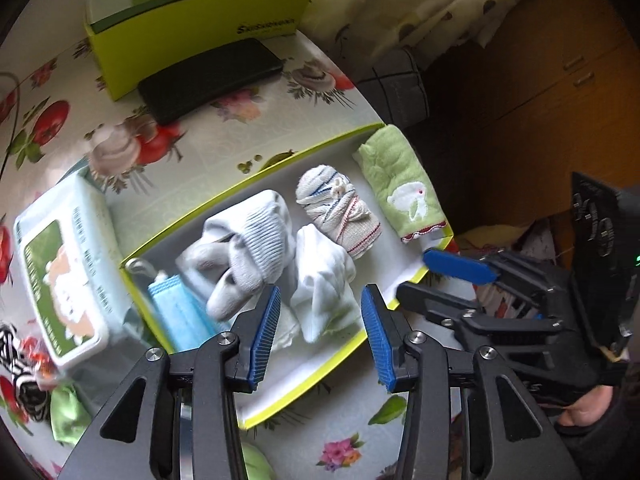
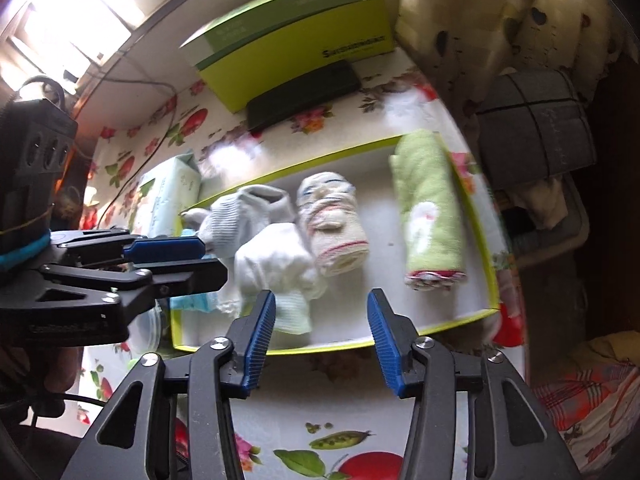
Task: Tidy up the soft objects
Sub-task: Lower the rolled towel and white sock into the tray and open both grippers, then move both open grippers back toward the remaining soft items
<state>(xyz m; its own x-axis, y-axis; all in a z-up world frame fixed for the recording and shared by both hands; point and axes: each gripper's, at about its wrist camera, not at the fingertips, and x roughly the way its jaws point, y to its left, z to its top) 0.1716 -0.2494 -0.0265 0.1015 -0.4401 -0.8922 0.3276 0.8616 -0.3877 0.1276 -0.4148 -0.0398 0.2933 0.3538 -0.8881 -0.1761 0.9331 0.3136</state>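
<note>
A shallow yellow-green box tray [image 1: 328, 364] [image 2: 486, 256] lies on the floral table. It holds a blue face mask [image 1: 180, 312], grey-white socks [image 1: 248, 248] [image 2: 236, 220], a white sock bundle [image 1: 320, 292] [image 2: 276, 272], a striped rolled sock [image 1: 340, 212] [image 2: 336, 228] and a green rabbit towel [image 1: 404, 184] [image 2: 432, 208]. My left gripper [image 1: 320, 316] is open and empty just above the white bundle; it also shows in the right wrist view [image 2: 172, 260]. My right gripper [image 2: 322, 320] is open and empty over the tray's near edge; it also shows in the left wrist view [image 1: 440, 276].
A wet-wipes pack [image 1: 64, 276] [image 2: 168, 196] lies left of the tray. A green box [image 1: 192, 20] [image 2: 296, 36] and a black case [image 1: 208, 76] [image 2: 304, 92] stand behind. A striped item [image 1: 16, 356] and green cloth [image 1: 68, 412] lie at the left. The table edge runs along the right.
</note>
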